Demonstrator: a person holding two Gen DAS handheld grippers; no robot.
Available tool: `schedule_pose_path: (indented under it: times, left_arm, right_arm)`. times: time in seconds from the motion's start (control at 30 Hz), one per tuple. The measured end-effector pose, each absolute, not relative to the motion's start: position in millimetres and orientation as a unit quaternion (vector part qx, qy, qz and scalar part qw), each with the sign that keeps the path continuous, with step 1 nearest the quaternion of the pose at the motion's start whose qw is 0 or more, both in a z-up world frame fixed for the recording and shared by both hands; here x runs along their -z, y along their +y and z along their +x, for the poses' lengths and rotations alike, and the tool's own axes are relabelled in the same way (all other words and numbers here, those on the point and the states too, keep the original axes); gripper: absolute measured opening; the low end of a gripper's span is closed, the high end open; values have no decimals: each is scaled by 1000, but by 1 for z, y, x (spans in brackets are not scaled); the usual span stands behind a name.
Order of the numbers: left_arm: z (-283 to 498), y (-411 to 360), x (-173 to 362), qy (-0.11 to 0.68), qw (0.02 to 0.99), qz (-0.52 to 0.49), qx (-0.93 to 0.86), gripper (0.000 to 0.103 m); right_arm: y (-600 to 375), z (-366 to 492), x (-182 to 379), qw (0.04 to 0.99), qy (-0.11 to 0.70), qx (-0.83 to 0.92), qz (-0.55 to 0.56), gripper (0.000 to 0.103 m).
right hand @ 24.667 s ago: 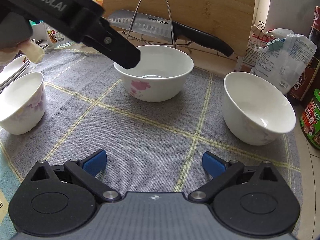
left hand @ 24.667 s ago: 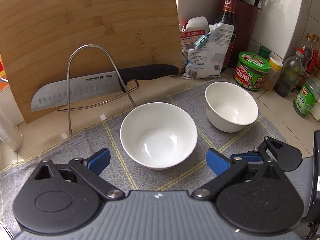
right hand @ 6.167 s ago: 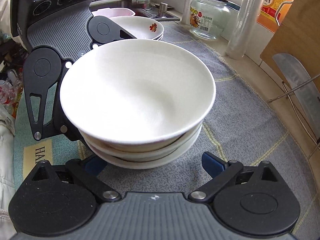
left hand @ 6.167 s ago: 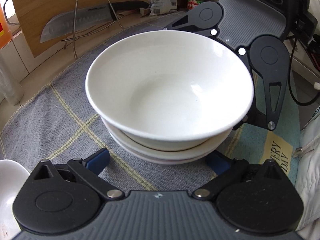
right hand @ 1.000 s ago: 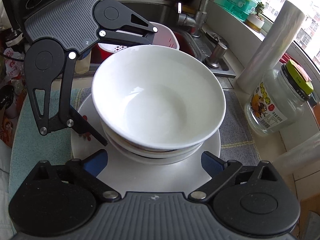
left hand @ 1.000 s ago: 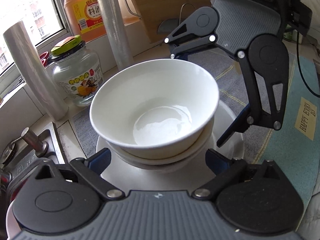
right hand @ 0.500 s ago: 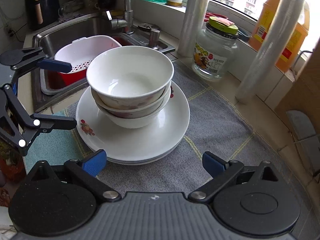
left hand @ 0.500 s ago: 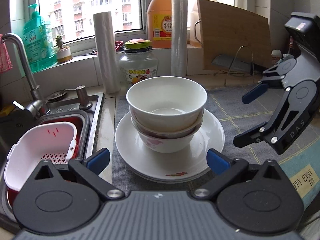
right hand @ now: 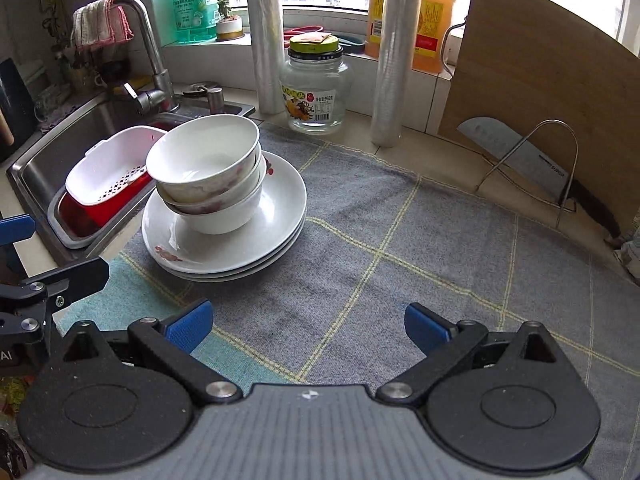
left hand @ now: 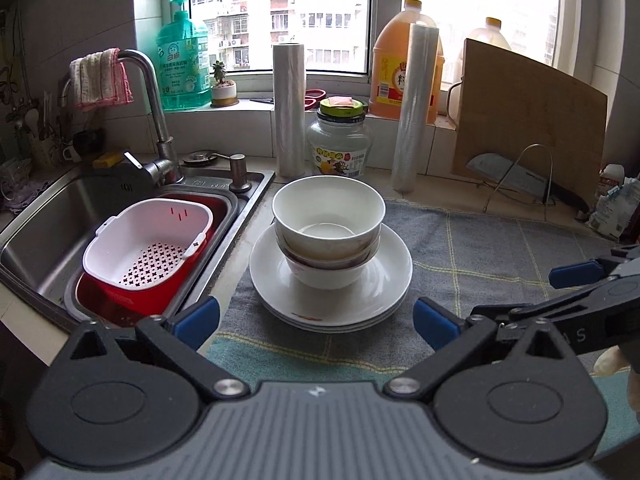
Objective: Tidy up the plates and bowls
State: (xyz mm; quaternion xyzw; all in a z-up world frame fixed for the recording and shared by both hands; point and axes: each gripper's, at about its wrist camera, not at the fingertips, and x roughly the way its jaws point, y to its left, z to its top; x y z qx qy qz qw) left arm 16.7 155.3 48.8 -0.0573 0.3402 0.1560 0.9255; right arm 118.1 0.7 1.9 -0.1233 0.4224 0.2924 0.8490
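Both grippers are backing farther off the stack than half a second ago. Left gripper (left hand: 316, 322) and right gripper (right hand: 306, 326) are sitting wide open, holding nothing. Bowls (left hand: 328, 216) are nesting on plates (left hand: 360, 300) at 12 o'clock from left, 10 o'clock from right, on mat (right hand: 400, 240) beside sink (left hand: 52, 216).
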Motion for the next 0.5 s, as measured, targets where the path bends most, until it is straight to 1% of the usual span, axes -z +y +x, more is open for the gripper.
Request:
schedule_pose_path:
  times: [0.27, 0.5]
  left_arm:
    - [4, 142, -59, 334, 924, -55, -180, 102]
    - [1, 137, -61, 332, 924, -55, -184, 102]
  right_arm:
    - [-16, 108, -19, 859, 405, -297, -97, 103]
    - [-20, 103, -21, 861, 403, -298, -89, 103]
